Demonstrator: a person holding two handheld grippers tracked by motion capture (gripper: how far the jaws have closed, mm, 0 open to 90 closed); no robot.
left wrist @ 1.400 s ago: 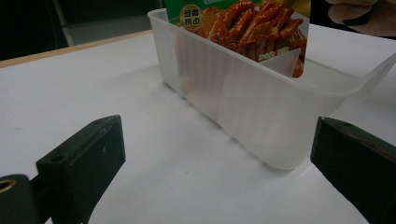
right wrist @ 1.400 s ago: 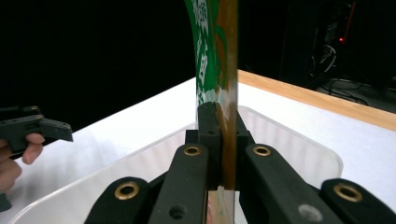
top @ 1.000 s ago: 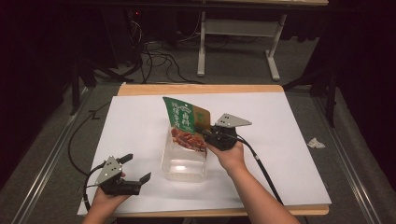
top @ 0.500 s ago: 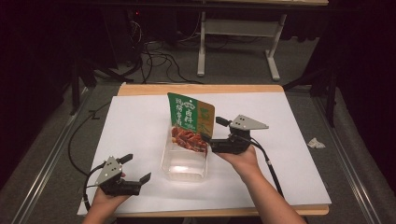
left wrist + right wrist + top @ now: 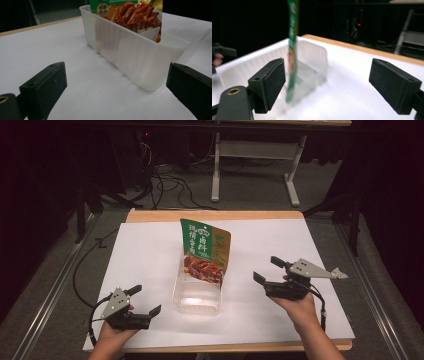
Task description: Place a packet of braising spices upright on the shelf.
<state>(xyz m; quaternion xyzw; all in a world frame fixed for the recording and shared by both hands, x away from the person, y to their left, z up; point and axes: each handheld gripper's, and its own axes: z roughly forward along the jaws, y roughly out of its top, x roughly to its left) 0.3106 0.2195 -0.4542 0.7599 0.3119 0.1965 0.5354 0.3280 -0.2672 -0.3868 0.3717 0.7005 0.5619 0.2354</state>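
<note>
The green printed snack pouch point(image 5: 204, 251) stands upright, leaning in the far end of the clear plastic rectangular container point(image 5: 197, 294) on the white-covered table point(image 5: 150, 250), and could tip out unsupported, since both the right hand-held gripper point(image 5: 267, 270) and the left hand-held gripper point(image 5: 146, 301) stand wide and empty, apart from it.

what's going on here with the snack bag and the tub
A person holds a gripper in each hand at a white table. The snack bag stands upright in the clear tub, leaning on its far end. The right gripper, jaws just opened and empty, is off to the tub's right. The left gripper rests open near the tub's left, touching nothing.
</note>
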